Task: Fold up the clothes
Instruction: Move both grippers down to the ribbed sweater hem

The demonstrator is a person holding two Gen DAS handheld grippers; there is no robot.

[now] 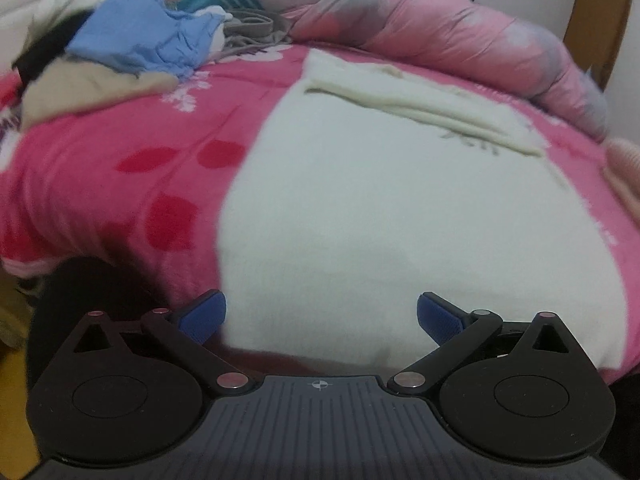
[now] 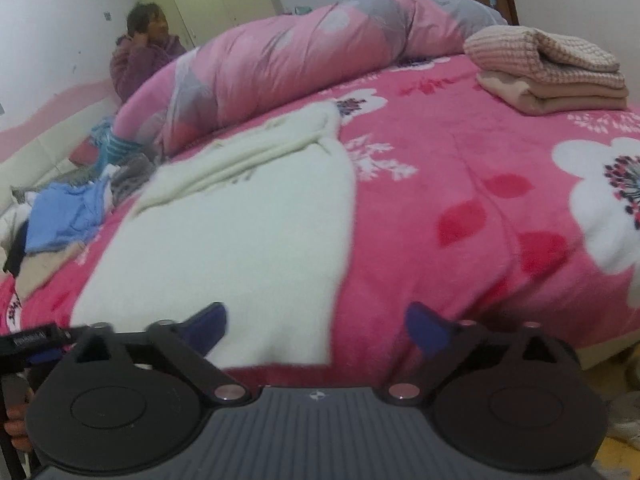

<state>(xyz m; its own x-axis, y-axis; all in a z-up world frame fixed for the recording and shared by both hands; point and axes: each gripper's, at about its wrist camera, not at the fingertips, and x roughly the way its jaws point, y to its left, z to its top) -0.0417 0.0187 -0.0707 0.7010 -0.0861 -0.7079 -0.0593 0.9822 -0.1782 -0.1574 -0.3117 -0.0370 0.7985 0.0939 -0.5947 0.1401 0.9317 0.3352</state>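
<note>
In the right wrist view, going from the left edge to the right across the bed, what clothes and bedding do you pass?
Blue garment → white garment → red leaf prints on the pink blanket → folded pile, lying farther back → big white flower print.

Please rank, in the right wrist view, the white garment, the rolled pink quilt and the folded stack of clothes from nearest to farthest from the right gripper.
From the right gripper:
1. White garment, directly ahead, slightly left.
2. Rolled pink quilt, behind it, across the bed.
3. Folded stack of clothes, far right corner.
</note>
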